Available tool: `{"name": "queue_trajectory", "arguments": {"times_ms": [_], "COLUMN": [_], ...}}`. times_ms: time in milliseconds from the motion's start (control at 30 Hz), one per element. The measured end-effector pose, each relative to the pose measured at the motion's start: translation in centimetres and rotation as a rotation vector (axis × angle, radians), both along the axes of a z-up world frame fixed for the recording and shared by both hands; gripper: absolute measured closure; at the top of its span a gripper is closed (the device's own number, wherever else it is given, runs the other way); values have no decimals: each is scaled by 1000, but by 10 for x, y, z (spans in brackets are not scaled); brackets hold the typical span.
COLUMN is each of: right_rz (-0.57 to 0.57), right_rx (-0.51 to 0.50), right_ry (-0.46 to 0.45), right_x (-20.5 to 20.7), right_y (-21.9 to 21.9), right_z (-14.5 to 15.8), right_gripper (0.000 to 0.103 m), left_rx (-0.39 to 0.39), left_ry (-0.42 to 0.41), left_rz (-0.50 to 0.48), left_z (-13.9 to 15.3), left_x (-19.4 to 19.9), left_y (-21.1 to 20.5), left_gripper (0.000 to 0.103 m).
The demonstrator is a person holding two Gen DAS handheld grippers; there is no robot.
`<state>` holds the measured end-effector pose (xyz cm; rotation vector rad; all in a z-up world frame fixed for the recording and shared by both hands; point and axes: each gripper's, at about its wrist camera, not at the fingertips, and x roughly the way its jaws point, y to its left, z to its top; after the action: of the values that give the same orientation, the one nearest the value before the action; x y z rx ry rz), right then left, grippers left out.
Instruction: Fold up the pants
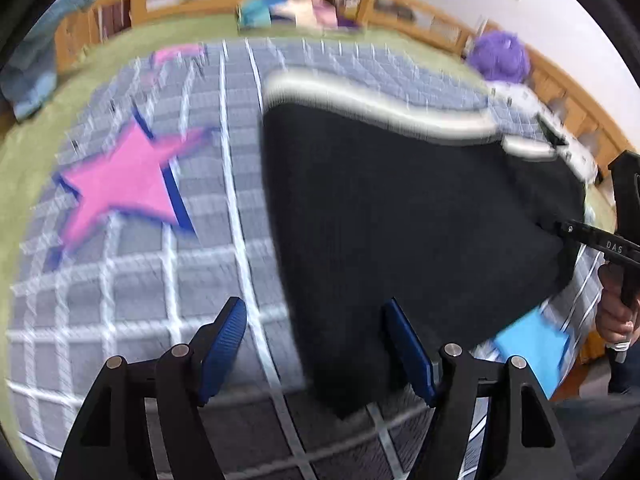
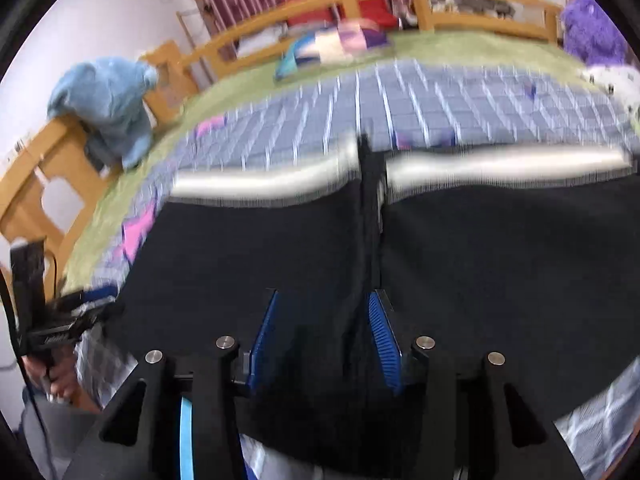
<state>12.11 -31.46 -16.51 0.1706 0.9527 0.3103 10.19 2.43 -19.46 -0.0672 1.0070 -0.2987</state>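
Black pants point(image 1: 400, 208) with a pale band along their far edge lie spread on a grey checked blanket point(image 1: 140, 300). They also fill the right wrist view point(image 2: 280, 248), with a centre seam running toward me. My left gripper point(image 1: 316, 344) is open above the pants' near left edge, one blue pad over the blanket, the other over the cloth. My right gripper point(image 2: 324, 336) is open just above the pants, straddling the seam. It also shows at the right edge of the left wrist view point(image 1: 600, 240). Both views are motion-blurred.
The blanket has a pink star point(image 1: 128, 184) and lies on a green bed with a wooden rail point(image 2: 440, 4). A purple plush point(image 1: 500, 56), a blue plush point(image 2: 108, 100) and folded clothes point(image 2: 332, 44) sit around the edges. A blue card point(image 1: 532, 344) lies near me.
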Motion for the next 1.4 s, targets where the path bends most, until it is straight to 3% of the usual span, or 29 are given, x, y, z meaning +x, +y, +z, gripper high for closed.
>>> {"name": "queue_trajectory", "arguments": {"times_ms": [67,100,200,333,433,500,567,633,733,800,867,967,1067,1233,1400], "right_rz": [-3,-5,-22,-38,-31,-18,-7,-13,-136,-236,-378,-499,-556,-617,-634], "right_rx": [-8,15,16,67,5,25,18,-2,-55,-60,-53,-1,71,24,87], "right_ry": [75,41,35,-43,48,56,61,2,-112,-128,-140,-126,-98,-21,-20], "right_x": [-4,-12,-20,-38,-31,-33,-38,-52,-69,-75,-79,-78,-67,-19,4], "right_y": [-3,-7,-9,-14,-8,-12,-14,-25,-68,-99,-142,-187,-220,-247,-269], "right_z": [-26,-30,-12,7,-17,-24,-16,1,25,30,31,25,9,-18,-32], "right_gripper": [58,58,59,59,60,61,61,60,52,47,46,46,46,46,48], "left_rx": [-11,-23,-62,-23,31,50,7,-30,-30,-48,-95,-110,-120,-92,-111], "left_ry": [-30,-15,-34,-73,-15,-3,-43,-77,-140,-153,-140,-117,-82,-7,37], "left_rz": [-11,-13,-8,-22,-1,4,-24,-34,-16,41,65,108,110,97,76], "left_z": [2,7,21,28,9,3,15,26,46,54,56,53,43,19,-3], "left_x": [-10,-13,-26,-37,-30,-29,-34,-37,-34,-22,-10,13,36,62,84], "left_y": [2,6,15,6,-6,-9,-7,-2,8,14,18,18,10,-2,-3], "left_gripper": [31,31,31,31,31,32,32,31,31,31,31,31,31,31,31]}}
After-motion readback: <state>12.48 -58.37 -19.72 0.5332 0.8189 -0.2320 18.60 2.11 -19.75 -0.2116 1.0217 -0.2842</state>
